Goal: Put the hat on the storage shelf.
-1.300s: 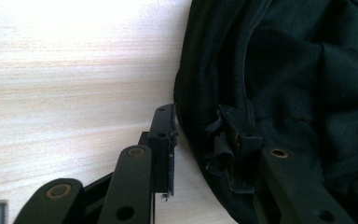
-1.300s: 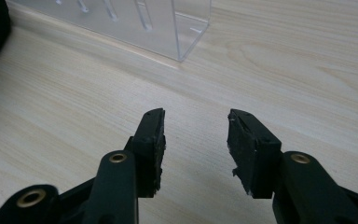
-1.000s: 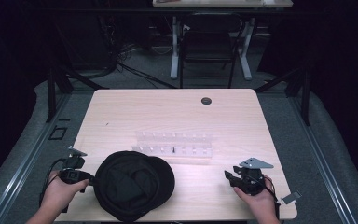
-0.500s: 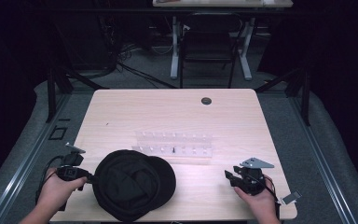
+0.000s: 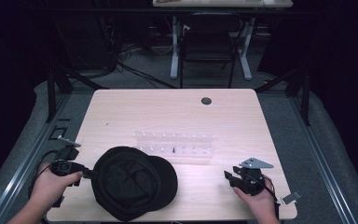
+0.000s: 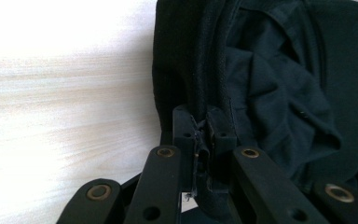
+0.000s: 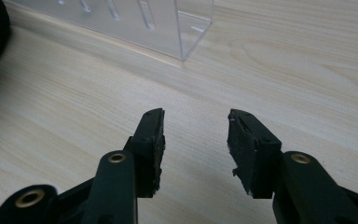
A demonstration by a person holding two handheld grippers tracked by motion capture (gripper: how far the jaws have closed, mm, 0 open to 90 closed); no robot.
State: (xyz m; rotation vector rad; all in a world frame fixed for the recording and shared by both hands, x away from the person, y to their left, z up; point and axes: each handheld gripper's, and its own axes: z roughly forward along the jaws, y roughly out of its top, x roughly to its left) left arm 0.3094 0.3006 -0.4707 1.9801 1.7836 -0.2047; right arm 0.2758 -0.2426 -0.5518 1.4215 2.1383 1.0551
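Observation:
A black cap (image 5: pixel 133 181) lies upside down on the front left of the wooden table (image 5: pixel 168 116), its brim toward the right. My left gripper (image 5: pixel 89 173) is at the cap's left edge, and its jaws have just been closing. In the left gripper view the left gripper (image 6: pixel 204 135) is shut on the black cap's (image 6: pixel 270 79) rim, which is pinched between the pads and lifted a little. My right gripper (image 5: pixel 227 178) rests near the front right edge. In the right gripper view the right gripper (image 7: pixel 196 135) is open with only bare wood between its fingers.
A clear acrylic rack (image 5: pixel 175 143) with small pegs stands in the middle of the table, behind the cap; its corner (image 7: pixel 186 28) is just ahead of the right gripper. A round cable hole (image 5: pixel 206 101) sits at the back. A chair (image 5: pixel 209 46) stands beyond the table.
My left gripper has closed on the cap's rim and risen slightly, lifting that edge. The right gripper has stayed where it was.

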